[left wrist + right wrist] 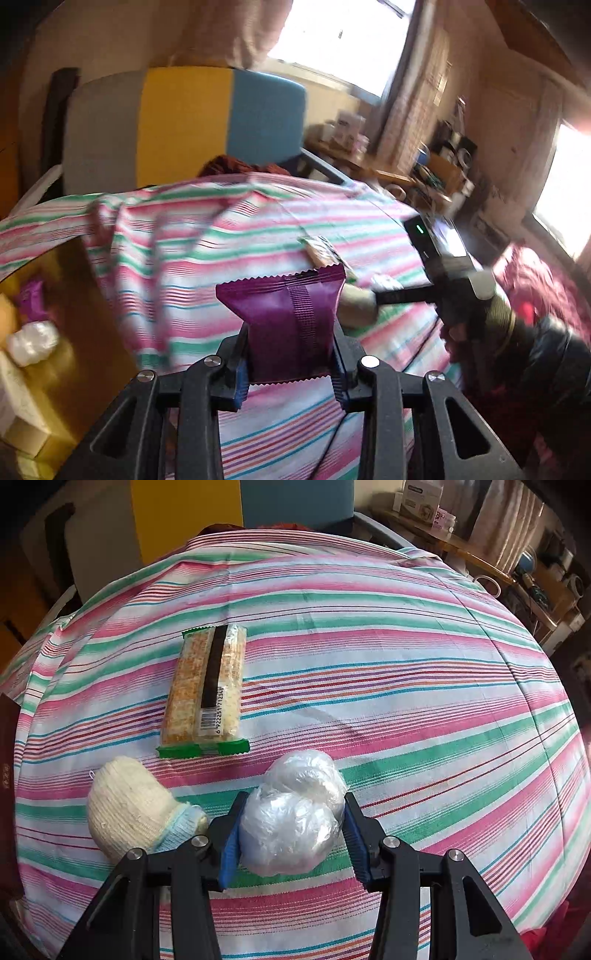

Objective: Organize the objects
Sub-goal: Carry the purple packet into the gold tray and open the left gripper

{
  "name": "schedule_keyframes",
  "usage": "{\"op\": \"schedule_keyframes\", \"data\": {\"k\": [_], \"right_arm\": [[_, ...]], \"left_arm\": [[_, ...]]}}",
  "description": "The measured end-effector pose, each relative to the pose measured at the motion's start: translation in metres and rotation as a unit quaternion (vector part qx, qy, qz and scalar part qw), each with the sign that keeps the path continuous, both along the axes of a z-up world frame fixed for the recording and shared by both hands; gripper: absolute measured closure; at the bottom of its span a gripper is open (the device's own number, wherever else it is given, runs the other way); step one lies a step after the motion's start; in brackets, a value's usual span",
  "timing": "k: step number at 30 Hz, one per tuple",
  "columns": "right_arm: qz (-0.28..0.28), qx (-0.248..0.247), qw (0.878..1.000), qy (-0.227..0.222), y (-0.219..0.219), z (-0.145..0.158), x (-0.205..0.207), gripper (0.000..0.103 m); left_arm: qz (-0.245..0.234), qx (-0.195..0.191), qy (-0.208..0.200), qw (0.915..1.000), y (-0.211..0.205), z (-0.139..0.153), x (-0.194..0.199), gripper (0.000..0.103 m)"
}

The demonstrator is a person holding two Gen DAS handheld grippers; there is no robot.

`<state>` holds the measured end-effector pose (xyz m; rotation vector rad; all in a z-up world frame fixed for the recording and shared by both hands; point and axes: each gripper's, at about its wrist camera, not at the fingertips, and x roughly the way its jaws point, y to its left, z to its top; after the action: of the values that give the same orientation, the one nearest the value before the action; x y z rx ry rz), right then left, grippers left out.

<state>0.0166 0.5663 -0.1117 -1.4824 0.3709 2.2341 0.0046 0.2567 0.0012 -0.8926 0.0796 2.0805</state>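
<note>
My left gripper (pixel 290 365) is shut on a purple snack packet (pixel 288 321) and holds it above the striped cloth (pixel 192 258). My right gripper (pixel 291 830) is shut on a crumpled clear plastic bag ball (pixel 295 819) that rests on the striped cloth (pixel 406 686). A green-ended cracker packet (pixel 207 686) lies flat ahead of it. A cream knitted glove ball (pixel 129 812) lies just left of the right gripper. In the left wrist view the right gripper's body (pixel 454 273) is at the right, with the cracker packet (pixel 321 251) and glove ball (pixel 358 306) near it.
A yellow-brown box (pixel 62 332) at the left edge holds a purple packet (pixel 33 299), a plastic ball (pixel 33 343) and white boxes. A grey, yellow and blue panel (pixel 184 125) stands behind the table. Cluttered shelves (pixel 439 166) are at the back right.
</note>
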Motion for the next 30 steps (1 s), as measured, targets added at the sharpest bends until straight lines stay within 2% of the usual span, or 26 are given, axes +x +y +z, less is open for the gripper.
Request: {"op": "schedule_keyframes", "data": {"k": [2, 5, 7, 10, 16, 21, 25, 26, 30], "right_arm": [[0.000, 0.000, 1.000, 0.000, 0.002, 0.000, -0.001, 0.054], [0.001, 0.001, 1.000, -0.001, 0.001, -0.001, -0.002, 0.054], [0.002, 0.002, 1.000, -0.001, 0.001, 0.002, 0.003, 0.054], [0.002, 0.002, 1.000, -0.002, 0.002, 0.002, 0.003, 0.054], [0.003, 0.003, 1.000, -0.002, 0.001, 0.001, 0.002, 0.054], [0.003, 0.003, 1.000, -0.003, 0.002, 0.002, 0.001, 0.054], [0.003, 0.003, 1.000, -0.003, 0.002, 0.002, 0.002, 0.053], [0.003, 0.003, 1.000, -0.003, 0.002, 0.002, 0.002, 0.053], [0.003, 0.003, 1.000, -0.003, 0.002, 0.002, 0.001, 0.053]], "left_arm": [[0.036, -0.007, -0.019, 0.9991, -0.022, 0.000, -0.017, 0.069], [0.094, -0.038, -0.061, 0.9930, -0.059, -0.018, -0.051, 0.069], [0.135, -0.067, -0.089, 0.9846, -0.083, -0.037, -0.069, 0.069], [0.175, -0.080, -0.141, 0.9712, -0.112, -0.062, -0.094, 0.069], [0.205, -0.092, -0.150, 0.9628, -0.123, -0.070, -0.115, 0.069], [0.222, -0.131, -0.134, 0.9568, -0.110, -0.073, -0.119, 0.069], [0.247, -0.162, -0.120, 0.9479, -0.112, -0.078, -0.119, 0.066], [0.249, -0.162, -0.121, 0.9471, -0.113, -0.078, -0.118, 0.062], [0.259, -0.155, -0.120, 0.9460, -0.119, -0.076, -0.112, 0.061]]}}
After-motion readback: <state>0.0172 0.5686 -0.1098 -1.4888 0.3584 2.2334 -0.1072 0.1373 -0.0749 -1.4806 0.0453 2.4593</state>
